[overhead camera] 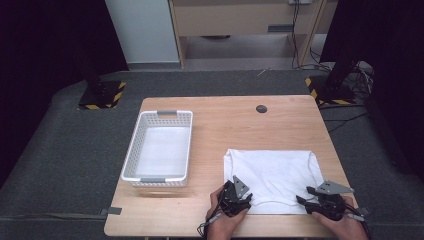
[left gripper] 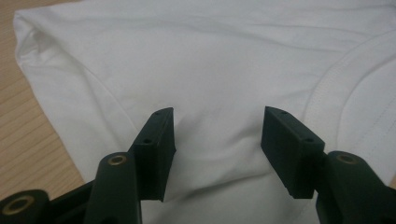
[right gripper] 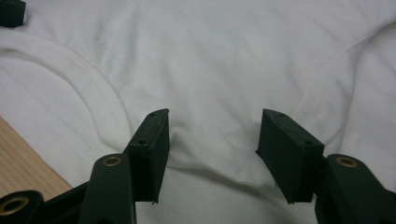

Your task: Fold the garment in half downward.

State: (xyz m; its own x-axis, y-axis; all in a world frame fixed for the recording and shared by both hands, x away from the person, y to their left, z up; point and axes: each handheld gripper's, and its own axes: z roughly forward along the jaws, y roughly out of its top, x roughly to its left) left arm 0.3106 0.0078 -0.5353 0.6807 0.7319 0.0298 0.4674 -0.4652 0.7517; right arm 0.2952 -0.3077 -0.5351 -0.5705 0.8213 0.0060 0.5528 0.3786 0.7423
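Observation:
A white T-shirt (overhead camera: 274, 172) lies flat on the right half of the wooden table (overhead camera: 235, 125), its collar toward the near edge. My left gripper (overhead camera: 248, 199) sits at the shirt's near left edge, jaws apart over the fabric. In the left gripper view the T-shirt (left gripper: 210, 60) spreads under the open gripper (left gripper: 217, 140), with a small ridge of cloth between the pads and the collar seam to the right. My right gripper (overhead camera: 304, 195) is at the near right edge, likewise open (right gripper: 212, 140) over the T-shirt (right gripper: 224, 56), collar seam on its left.
A white plastic basket (overhead camera: 131, 150) stands empty on the table's left half. A small dark round disc (overhead camera: 261, 108) sits near the far edge. Bare wood lies between the basket and the shirt. Dark stands and cables are on the floor beyond.

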